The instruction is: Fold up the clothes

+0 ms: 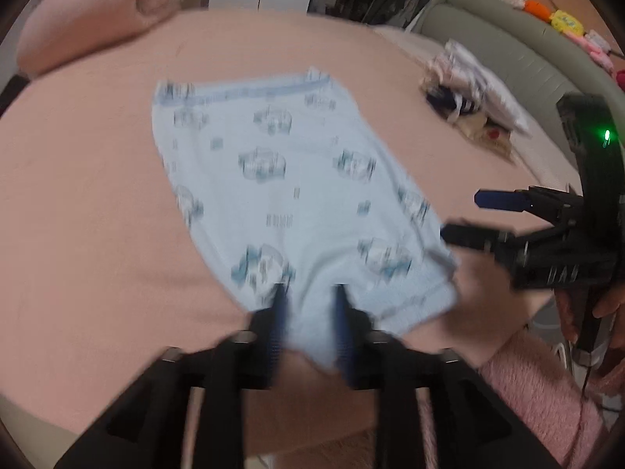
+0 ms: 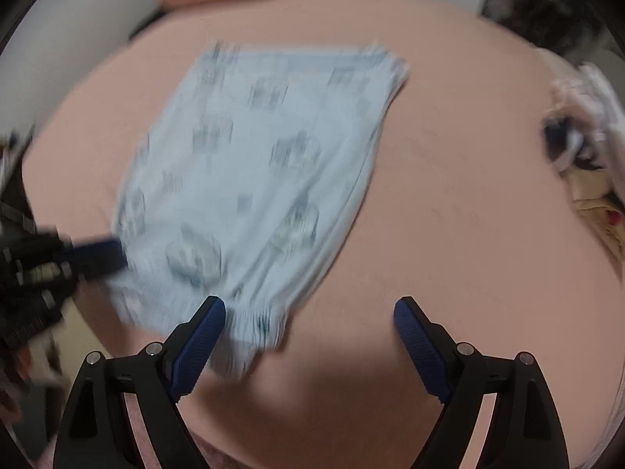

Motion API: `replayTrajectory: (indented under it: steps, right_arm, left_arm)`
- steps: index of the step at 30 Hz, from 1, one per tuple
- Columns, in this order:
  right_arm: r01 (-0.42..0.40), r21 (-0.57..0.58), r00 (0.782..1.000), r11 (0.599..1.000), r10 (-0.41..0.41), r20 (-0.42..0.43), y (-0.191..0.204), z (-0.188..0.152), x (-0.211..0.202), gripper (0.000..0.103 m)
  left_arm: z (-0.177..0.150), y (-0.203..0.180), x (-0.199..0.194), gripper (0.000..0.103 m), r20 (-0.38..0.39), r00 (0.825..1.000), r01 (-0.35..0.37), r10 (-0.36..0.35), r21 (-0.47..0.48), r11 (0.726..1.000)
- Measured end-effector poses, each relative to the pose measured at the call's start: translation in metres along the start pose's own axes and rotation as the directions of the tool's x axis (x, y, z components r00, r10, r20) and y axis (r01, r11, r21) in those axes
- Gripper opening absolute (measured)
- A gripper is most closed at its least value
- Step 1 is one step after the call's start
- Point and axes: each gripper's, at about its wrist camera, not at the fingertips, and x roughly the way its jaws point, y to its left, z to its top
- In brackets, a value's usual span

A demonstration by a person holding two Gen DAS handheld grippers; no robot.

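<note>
A light blue printed garment [image 1: 273, 179] [image 2: 254, 156] lies flat on the pink bed [image 1: 78, 195] [image 2: 468, 195], its banded edge at the far end. My left gripper [image 1: 311, 305] sits at the garment's near edge, fingers close together with a fold of the cloth pinched between them. The right wrist view shows this left gripper [image 2: 113, 254] at the garment's left corner. My right gripper [image 2: 308, 308] is open wide just above the sheet, its left fingertip [image 2: 213, 312] over the near hem. From the left wrist view, the right gripper [image 1: 463, 215] hangs open beside the garment's right corner. Both views are motion-blurred.
A heap of mixed clothes [image 1: 476, 93] [image 2: 586, 148] lies at the bed's right side. A pink pillow [image 1: 86, 19] is at the far left. A grey-green padded edge [image 1: 508, 39] borders the bed on the right. A pink sleeve [image 1: 539, 398] shows low right.
</note>
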Motion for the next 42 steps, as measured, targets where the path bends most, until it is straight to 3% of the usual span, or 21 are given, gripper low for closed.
replayTrajectory:
  steps: [1,3,7,8,12,16,19,22,24,26,27,28,30,34,37,41,42]
  right_arm:
    - [-0.001,0.023,0.999,1.000,0.000,0.043,-0.002,0.006,-0.006,0.088]
    - [0.003,0.025,1.000,1.000,-0.004,0.030,-0.002,0.019,0.005,0.088]
    - [0.049,-0.047,0.995,0.998,-0.053,-0.086,0.006,0.019,0.051,0.084]
    - [0.052,-0.054,0.994,0.997,-0.056,-0.090,0.008,0.011,0.059,0.080]
    - [0.052,-0.033,0.997,0.998,-0.054,-0.063,0.010,-0.014,0.048,0.079]
    - [-0.009,-0.003,0.997,1.000,0.009,-0.082,0.009,-0.015,0.029,0.075]
    - [-0.018,0.065,0.999,0.998,0.021,-0.042,0.000,-0.012,0.010,0.076]
    - [-0.067,0.140,0.988,0.988,0.085,-0.127,-0.006,-0.012,0.028,0.076]
    - [-0.103,0.168,0.977,0.980,0.132,-0.170,-0.001,-0.009,0.051,0.075]
    - [-0.104,0.151,0.977,0.983,0.129,-0.169,0.007,-0.009,0.055,0.072]
    - [-0.107,0.145,0.978,0.984,0.131,-0.163,0.012,-0.009,0.055,0.066]
    - [-0.117,0.147,0.977,0.982,0.140,-0.161,0.015,-0.009,0.055,0.063]
    - [-0.123,0.150,0.976,0.981,0.147,-0.163,0.021,-0.007,0.057,0.056]
    - [-0.134,0.178,0.972,0.975,0.165,-0.170,0.027,-0.003,0.062,0.057]
    - [-0.193,0.178,0.961,0.965,0.223,-0.166,0.034,-0.003,0.057,0.057]
    - [-0.146,0.136,0.969,0.980,0.170,-0.181,0.044,-0.008,0.067,0.065]
    - [-0.138,0.136,0.972,0.981,0.161,-0.173,0.048,-0.007,0.069,0.067]
  left_arm:
    - [0.003,-0.001,0.004,0.063,0.002,1.000,-0.002,0.002,-0.008,1.000]
    - [0.006,-0.002,0.019,0.063,-0.022,0.999,-0.041,0.041,-0.013,0.999]
    - [-0.008,-0.006,0.034,0.062,-0.086,0.989,-0.121,0.124,0.036,0.992]
    - [-0.013,-0.004,0.031,0.062,-0.079,0.990,-0.114,0.115,0.019,0.993]
    - [-0.029,0.008,0.010,0.061,-0.071,0.997,-0.039,0.035,-0.065,0.997]
    - [-0.037,0.015,-0.015,0.061,-0.045,0.999,-0.010,0.004,-0.126,0.992]
    - [-0.038,0.025,-0.020,0.061,-0.033,0.994,0.096,-0.107,-0.248,0.964]
    - [-0.036,0.021,-0.007,0.061,-0.053,0.983,0.153,-0.176,-0.299,0.942]
    - [-0.035,0.010,0.004,0.061,-0.083,0.978,0.160,-0.191,-0.284,0.945]
    - [-0.035,0.000,0.010,0.061,-0.094,0.980,0.146,-0.175,-0.257,0.955]
    - [-0.034,-0.004,0.012,0.057,-0.092,0.983,0.135,-0.162,-0.245,0.960]
    - [-0.034,-0.005,0.014,0.045,-0.088,0.983,0.136,-0.162,-0.250,0.959]
    - [-0.032,0.002,0.015,0.038,-0.074,0.977,0.168,-0.199,-0.309,0.936]
    - [-0.030,0.016,0.018,0.038,-0.042,0.964,0.224,-0.264,-0.411,0.884]
    - [-0.032,0.017,0.015,0.038,-0.042,0.964,0.224,-0.262,-0.402,0.888]
    - [-0.030,0.011,0.020,0.038,-0.059,0.970,0.196,-0.235,-0.382,0.903]
    - [-0.029,0.009,0.020,0.034,-0.060,0.972,0.190,-0.229,-0.377,0.907]
